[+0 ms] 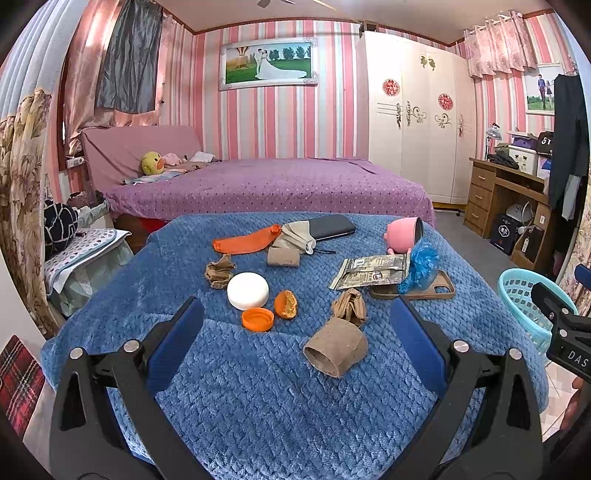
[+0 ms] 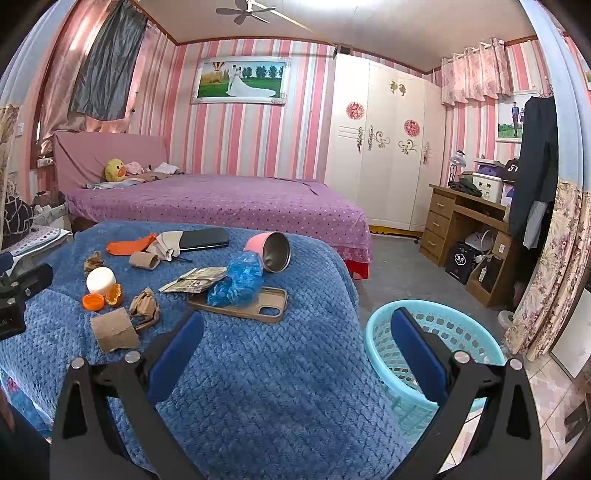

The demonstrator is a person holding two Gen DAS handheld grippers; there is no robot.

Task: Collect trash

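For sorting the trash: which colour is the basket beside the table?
Light blue basket, with cut-out holes in its wall; the right wrist view shows it best.

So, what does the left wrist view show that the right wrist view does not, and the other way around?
Only the left wrist view shows the red plaid cloth at the lower left, and the pink cup's face side. Only the right wrist view shows the whole turquoise basket on the floor, the cup's metal inside and the ceiling fan. Both show the blue blanket, the nearest cardboard tube, the orange cap, the phone case, and open, empty jaws on the left gripper and right gripper.
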